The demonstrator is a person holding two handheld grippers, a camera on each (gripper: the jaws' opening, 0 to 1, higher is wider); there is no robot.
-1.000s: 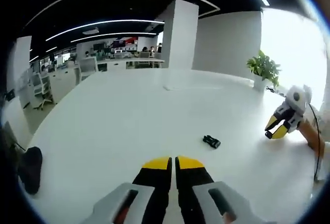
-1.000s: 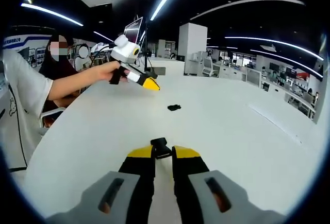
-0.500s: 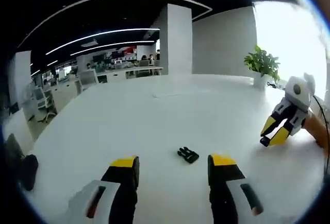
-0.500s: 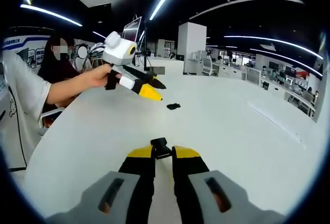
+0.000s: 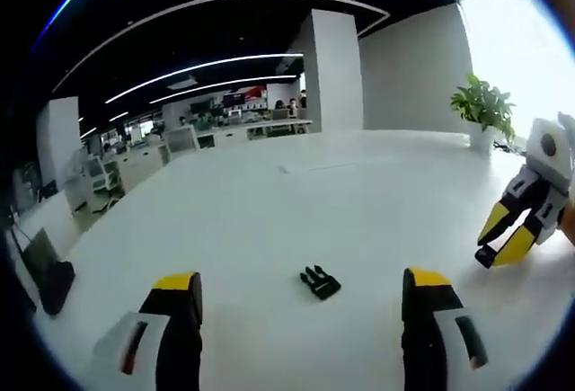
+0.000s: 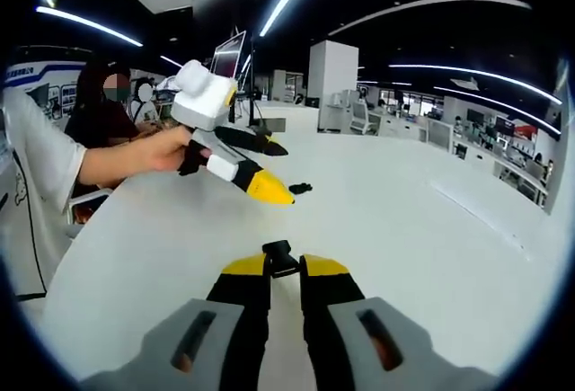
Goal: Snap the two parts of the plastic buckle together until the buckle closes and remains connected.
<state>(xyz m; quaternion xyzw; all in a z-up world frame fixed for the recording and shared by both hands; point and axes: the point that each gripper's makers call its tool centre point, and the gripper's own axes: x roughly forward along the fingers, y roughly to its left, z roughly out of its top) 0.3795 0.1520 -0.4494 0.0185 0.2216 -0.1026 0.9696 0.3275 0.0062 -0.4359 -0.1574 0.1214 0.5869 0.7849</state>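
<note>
The small black pronged plastic buckle half (image 5: 319,282) lies on the white bench (image 5: 269,211) between the left gripper's (image 5: 303,285) wide-apart jaws. The right gripper (image 6: 285,266) clamps the other black buckle piece (image 6: 280,257). Light, rigid, probably slippery: grip the flat body.

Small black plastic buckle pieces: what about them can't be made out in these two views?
- Loose black plastic buckle piece on the white table, left gripper view: too small to tell the prongs' condition.
- Black buckle piece held in the right tool, right gripper view: its jaws hide most of it.
- Whether the two pieces match: cannot tell.
</note>
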